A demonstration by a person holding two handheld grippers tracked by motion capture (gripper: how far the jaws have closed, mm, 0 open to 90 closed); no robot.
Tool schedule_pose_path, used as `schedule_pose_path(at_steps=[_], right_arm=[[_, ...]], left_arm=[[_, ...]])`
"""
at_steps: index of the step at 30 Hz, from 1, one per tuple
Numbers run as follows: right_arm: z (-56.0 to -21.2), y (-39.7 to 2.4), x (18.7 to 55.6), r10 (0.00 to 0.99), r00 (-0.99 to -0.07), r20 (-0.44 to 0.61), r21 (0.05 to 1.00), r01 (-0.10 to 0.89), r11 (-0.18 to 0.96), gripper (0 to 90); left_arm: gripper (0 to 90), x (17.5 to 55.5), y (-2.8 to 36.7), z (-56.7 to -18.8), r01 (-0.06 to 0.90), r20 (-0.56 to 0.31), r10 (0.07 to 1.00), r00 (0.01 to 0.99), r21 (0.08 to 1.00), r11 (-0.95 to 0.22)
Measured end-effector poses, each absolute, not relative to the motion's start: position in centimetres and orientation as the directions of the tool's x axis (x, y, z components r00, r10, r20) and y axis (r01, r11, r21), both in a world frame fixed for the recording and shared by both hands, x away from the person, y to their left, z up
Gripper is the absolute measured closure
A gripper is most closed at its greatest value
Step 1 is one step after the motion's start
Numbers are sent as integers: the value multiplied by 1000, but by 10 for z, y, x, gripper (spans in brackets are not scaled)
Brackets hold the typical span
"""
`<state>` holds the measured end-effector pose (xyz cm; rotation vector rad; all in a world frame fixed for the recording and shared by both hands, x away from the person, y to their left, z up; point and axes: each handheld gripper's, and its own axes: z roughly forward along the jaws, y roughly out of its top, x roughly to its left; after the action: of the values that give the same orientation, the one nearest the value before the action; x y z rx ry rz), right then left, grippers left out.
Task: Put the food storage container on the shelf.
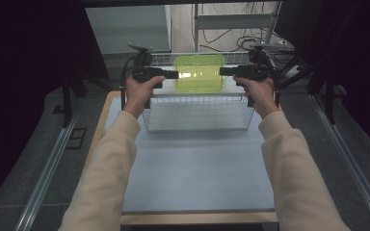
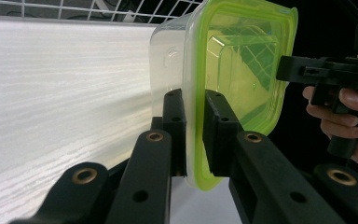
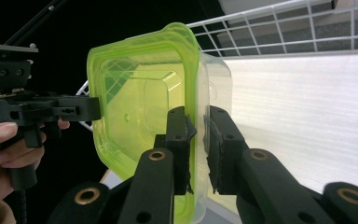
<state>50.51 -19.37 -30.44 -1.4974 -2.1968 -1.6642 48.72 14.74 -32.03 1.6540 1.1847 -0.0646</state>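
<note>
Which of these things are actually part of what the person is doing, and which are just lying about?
Part of the job:
- container with green lid, gripped at both ends
- left gripper
- right gripper
- wire basket underneath
- table

Just lying about:
- cables on the floor behind
- metal frame behind the table

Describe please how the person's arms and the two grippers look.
Both arms wear cream long sleeves. The left gripper and right gripper are black, with pistol-style handles, flat jaws on bars with brass-coloured rivets, and black cables.
</note>
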Motion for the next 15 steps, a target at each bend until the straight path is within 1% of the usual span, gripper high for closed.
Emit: schedule_pose_path(at_steps=[7,10,13,15], right_arm=[[-310,-195,512,667,-523,530,730,682,-45,792],[-312,-193,515,674,-532,512,742,670,-34,738],[-312,-192,515,682,-528,505,741,671,-29,728],[-314,-189,516,693,-528,491,748,663,-26,703]], left_arm=[[803,493,146,-322,715,-572,654,496,696,67],[791,496,147,-325,717,-586,645,490,692,84],[782,498,147,-326,717,-593,643,484,690,97],[770,500,147,-328,724,-604,640,475,682,107]])
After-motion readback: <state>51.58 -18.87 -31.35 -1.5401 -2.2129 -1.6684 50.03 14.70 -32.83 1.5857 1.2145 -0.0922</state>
